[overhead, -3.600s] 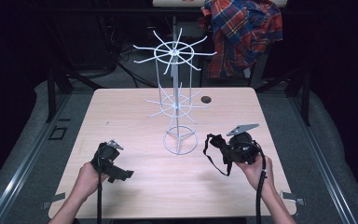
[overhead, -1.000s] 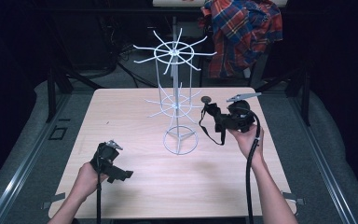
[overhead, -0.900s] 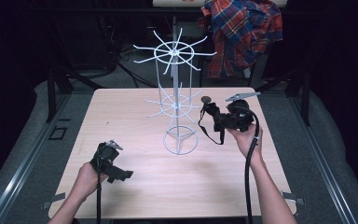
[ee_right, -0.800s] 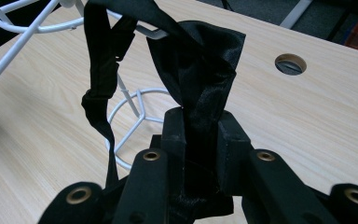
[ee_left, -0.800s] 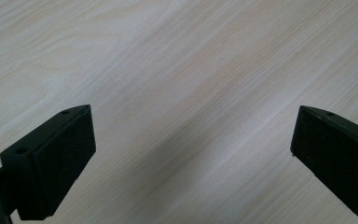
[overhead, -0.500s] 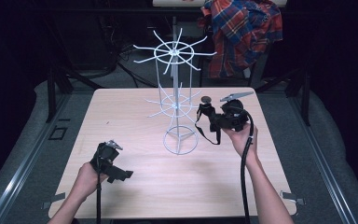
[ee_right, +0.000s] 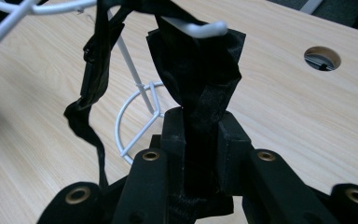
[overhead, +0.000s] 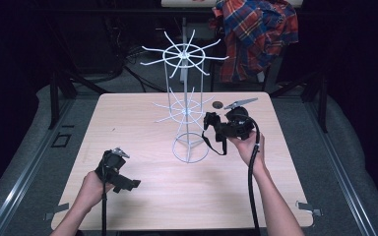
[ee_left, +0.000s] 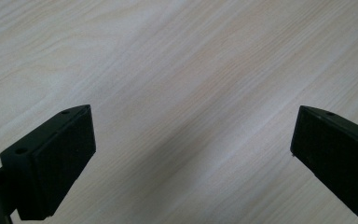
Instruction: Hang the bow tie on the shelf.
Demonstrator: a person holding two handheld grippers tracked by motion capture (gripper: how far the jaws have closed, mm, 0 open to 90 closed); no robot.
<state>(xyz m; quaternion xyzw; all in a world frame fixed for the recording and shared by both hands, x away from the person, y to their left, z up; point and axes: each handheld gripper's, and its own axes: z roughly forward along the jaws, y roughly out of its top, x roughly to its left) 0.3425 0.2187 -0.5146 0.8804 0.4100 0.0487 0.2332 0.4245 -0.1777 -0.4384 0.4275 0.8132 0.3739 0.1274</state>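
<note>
A white wire rack (overhead: 186,113) with radiating hooks stands mid-table. My right gripper (overhead: 210,124) is just right of its lower ring of hooks, shut on a black fabric strap piece (overhead: 217,137) whose loop dangles below. In the right gripper view the jaws pinch the black strap (ee_right: 200,79) and my right gripper (ee_right: 200,128) holds it up against a white hook tip (ee_right: 206,29); the rack's base ring (ee_right: 133,122) lies behind. My left gripper (overhead: 128,184) rests low at the table's front left. In its own view my left gripper (ee_left: 191,140) is open over bare wood.
The light wooden table (overhead: 142,206) has a round cable hole (overhead: 218,104) behind the right gripper, and that hole (ee_right: 322,58) is at upper right in the right gripper view. A plaid shirt (overhead: 256,34) hangs behind the table. Dark floor surrounds it.
My right gripper, carrying the black strap, rose from the table's front right and moved left toward the rack's lower hooks. The left gripper stayed put.
</note>
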